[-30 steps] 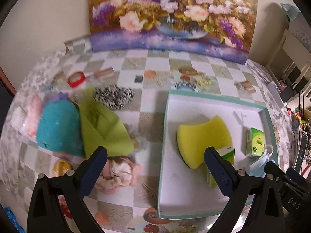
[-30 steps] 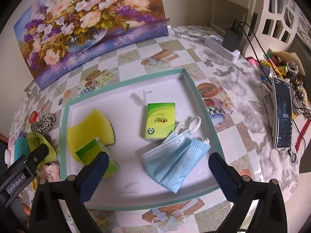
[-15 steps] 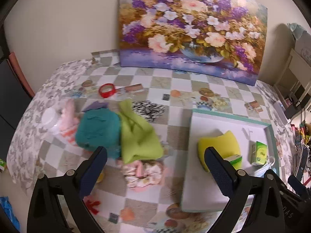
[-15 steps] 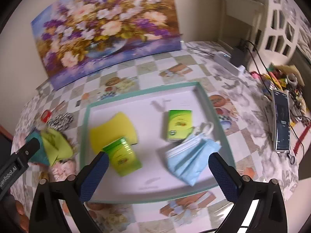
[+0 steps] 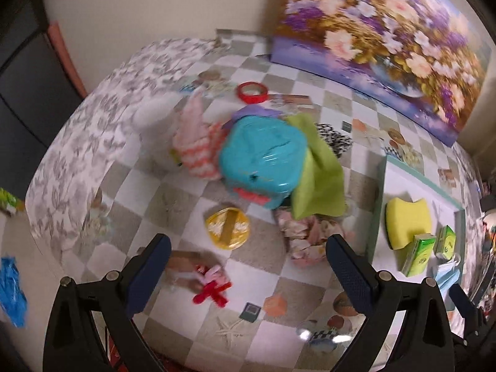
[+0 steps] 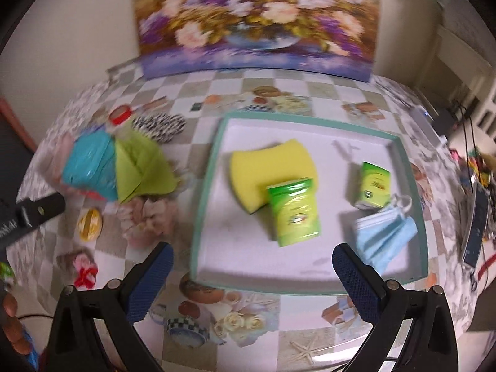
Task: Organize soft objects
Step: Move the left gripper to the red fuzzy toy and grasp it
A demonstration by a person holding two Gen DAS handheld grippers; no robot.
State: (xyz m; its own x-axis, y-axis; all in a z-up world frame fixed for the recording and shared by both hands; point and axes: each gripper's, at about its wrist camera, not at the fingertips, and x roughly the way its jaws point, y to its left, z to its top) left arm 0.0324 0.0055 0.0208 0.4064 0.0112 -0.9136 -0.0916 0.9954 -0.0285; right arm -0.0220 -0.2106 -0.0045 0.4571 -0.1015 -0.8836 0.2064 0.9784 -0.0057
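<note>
We hold both grippers wide open and empty: left gripper [image 5: 248, 266] above the soft pile, teal pack [image 5: 262, 161] at twelve o'clock; right gripper [image 6: 252, 274] over the tray [image 6: 204, 204]. We judge picking is next: lower, close on one.

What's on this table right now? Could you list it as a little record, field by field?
Tray: yellow sponge, two green tissue packs, blue mask
Left of the tray: teal pack, green cloth, floral cloth, yellow disc, red tape
Left gripper: open, empty
Right gripper: open, empty
Backdrop: flower painting
</note>
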